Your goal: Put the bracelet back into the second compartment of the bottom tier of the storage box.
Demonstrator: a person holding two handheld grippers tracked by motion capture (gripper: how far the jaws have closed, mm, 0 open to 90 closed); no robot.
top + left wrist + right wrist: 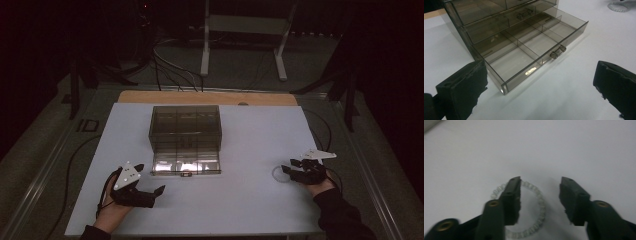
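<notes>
white table point(240, 200), right gripper point(540, 185) over bracelet point(541, 206)

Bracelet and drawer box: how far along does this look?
Done: the bottom drawer of the smoked clear plastic drawer box stands pulled out, its compartments bare. In hand: the right tongs are open over the clear beaded bracelet, one jaw inside the ring, not yet gripping it. The left tongs wait open. Left, likely: lifting the bracelet into the drawer, perhaps closing it.

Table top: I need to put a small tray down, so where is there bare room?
The table is bare between the drawer organizer and the bead bracelet, and left of the organizer. Crowded spots: its open bottom drawer, and beside each tool.
</notes>
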